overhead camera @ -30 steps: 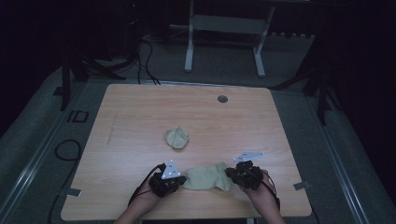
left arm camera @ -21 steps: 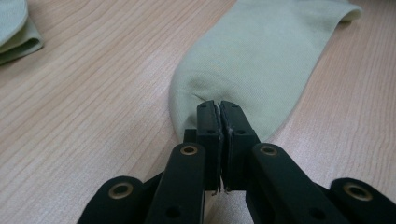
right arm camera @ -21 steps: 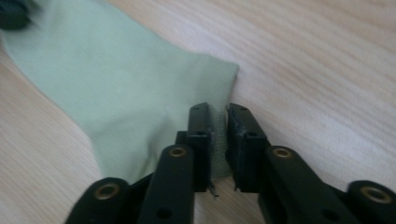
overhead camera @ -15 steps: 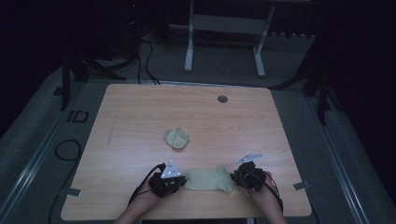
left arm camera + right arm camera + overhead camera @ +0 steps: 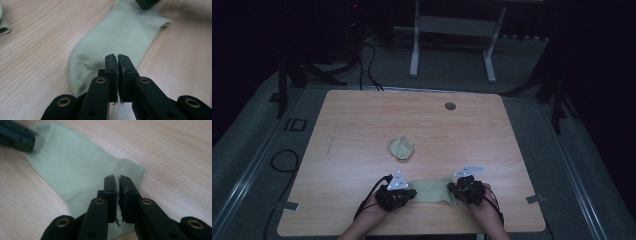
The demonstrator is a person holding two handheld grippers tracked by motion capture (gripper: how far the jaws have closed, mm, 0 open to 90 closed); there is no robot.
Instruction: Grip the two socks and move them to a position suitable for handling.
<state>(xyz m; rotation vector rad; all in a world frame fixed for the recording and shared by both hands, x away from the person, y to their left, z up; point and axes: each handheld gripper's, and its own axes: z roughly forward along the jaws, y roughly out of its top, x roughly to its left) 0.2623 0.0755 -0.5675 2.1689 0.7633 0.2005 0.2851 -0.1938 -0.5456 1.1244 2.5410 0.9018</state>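
A pale green sock (image 5: 430, 190) is laid flat on the worktop (image 5: 362, 125), near its front edge, and is taken here as the landmark. At the sock's toe end the left tool (image 5: 408, 193) is held, its jaws pressed together over the fabric; in the left gripper view (image 5: 117, 65) the jaws are seen shut just above the cloth, but whether any fabric is caught between them cannot be told. At the sock's cuff end the right tool (image 5: 455, 188) is held in the same way, jaws pressed together over the ribbed edge (image 5: 117, 185), and a pinch cannot be confirmed there either. A second sock, rolled into a bundle (image 5: 401, 147), is lying beyond the flat sock, well apart from it. The step in hand is judged to be the flattening or folding of the sock. For the next move, a firm pinch at one end would be called for, with that end carried over toward the other.
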